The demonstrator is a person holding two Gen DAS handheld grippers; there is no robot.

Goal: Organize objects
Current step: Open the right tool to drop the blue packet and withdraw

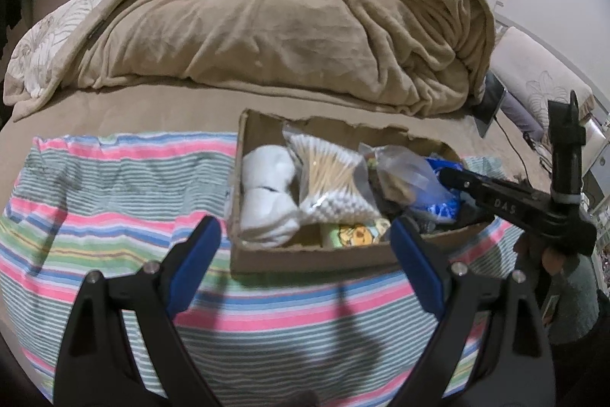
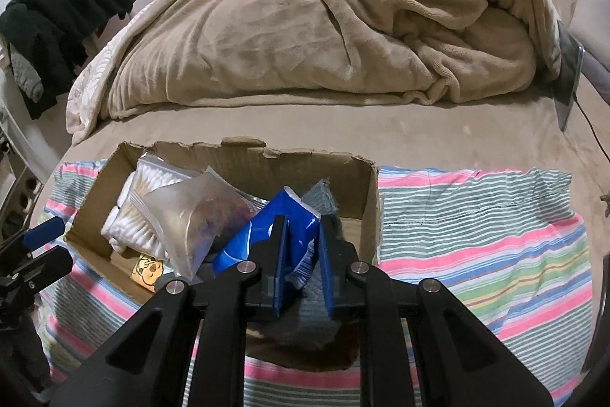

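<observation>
1. Tissue pack [image 2: 267, 235], inside the cardboard box [image 2: 358, 185], is sitting pinched by my right gripper [image 2: 301, 277], nearly closed.
2. It is risking slipping; I'm gripping only its wrapper end.
3. My left gripper [image 1: 305, 250] is hanging wide, empty.

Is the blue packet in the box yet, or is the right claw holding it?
Both: the right claw is shut on the blue packet, whose lower part sits inside the cardboard box, leaning on the clear bag.

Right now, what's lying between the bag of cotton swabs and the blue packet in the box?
A clear zip bag with brownish contents leans between the cotton swabs and the blue packet; the right wrist view shows it best.
</observation>
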